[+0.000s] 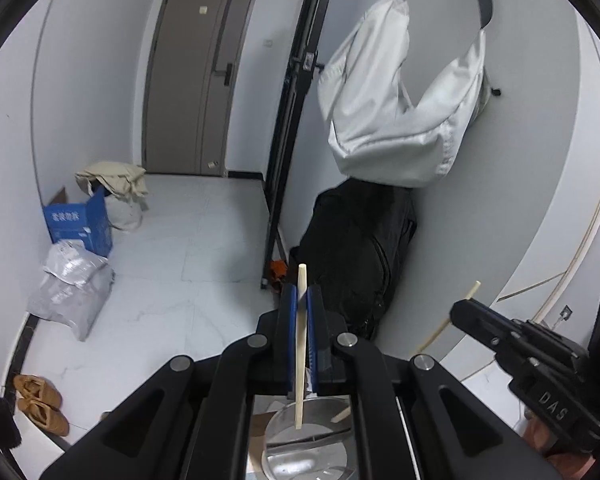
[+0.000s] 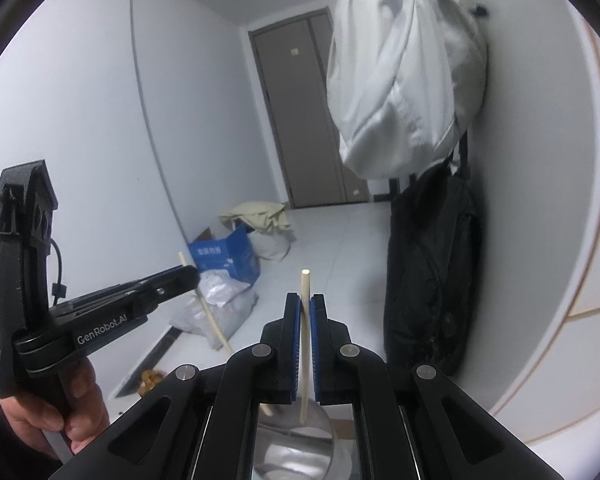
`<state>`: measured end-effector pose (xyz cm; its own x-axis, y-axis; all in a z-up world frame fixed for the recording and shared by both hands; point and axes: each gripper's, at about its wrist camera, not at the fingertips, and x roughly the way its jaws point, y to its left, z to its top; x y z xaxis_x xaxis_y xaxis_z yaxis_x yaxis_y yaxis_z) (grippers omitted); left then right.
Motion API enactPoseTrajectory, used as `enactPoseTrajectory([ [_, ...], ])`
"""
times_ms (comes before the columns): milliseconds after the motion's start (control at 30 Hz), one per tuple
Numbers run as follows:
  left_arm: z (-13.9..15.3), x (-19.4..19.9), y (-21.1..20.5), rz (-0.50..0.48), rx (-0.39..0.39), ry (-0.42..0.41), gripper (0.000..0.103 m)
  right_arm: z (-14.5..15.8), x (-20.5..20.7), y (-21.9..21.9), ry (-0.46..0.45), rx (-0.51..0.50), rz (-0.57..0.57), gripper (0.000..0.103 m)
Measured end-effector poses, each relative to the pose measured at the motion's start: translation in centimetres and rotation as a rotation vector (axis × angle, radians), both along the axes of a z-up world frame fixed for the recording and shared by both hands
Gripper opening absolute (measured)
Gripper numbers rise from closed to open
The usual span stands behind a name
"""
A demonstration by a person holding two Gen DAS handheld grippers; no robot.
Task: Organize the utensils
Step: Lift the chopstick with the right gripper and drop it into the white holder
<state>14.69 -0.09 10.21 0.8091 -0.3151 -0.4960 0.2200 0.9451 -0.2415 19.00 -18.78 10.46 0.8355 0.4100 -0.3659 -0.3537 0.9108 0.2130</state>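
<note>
My left gripper (image 1: 303,294) is shut on a pale wooden chopstick (image 1: 300,344) that stands almost upright between its blue pads, its lower end over a shiny metal container (image 1: 306,448). My right gripper (image 2: 306,302) is shut on a second wooden chopstick (image 2: 305,344), also upright, above the same metal container (image 2: 296,452). Each gripper shows in the other's view: the right one (image 1: 458,314) with its chopstick (image 1: 444,322) at the right, the left one (image 2: 188,274) with its chopstick (image 2: 210,312) at the left, held by a hand (image 2: 48,408).
A white bag (image 1: 400,112) hangs on the wall over a black bag (image 1: 356,256). A black metal stand (image 1: 288,140) rises beside them. A blue box (image 1: 78,224), grey parcels (image 1: 72,288), shoes (image 1: 40,402) and a brown door (image 1: 196,80) are on the left.
</note>
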Motion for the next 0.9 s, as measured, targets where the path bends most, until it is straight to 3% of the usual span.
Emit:
enactPoseTrajectory([
  [433,-5.0,0.4,0.8,-0.078,0.002,0.107,0.001,-6.3,1.9,2.3,0.048,-0.082,0.072,0.004],
  [733,-5.6,1.3,0.4,-0.123,-0.035,0.189,0.002,-8.4,1.7,3.3,0.097,-0.097,0.118,0.007],
  [767,-5.5,1.8,0.3,-0.131,-0.037,0.217,0.005,-8.4,1.7,3.3,0.099,-0.095,0.116,0.01],
  [833,-5.3,1.8,0.9,-0.102,-0.042,0.246,0.03,-8.2,1.4,2.9,0.102,-0.078,0.107,0.017],
  [900,-4.6,1.1,1.5,-0.073,-0.056,0.216,0.048,-8.0,0.9,2.3,0.092,-0.067,0.089,0.034],
])
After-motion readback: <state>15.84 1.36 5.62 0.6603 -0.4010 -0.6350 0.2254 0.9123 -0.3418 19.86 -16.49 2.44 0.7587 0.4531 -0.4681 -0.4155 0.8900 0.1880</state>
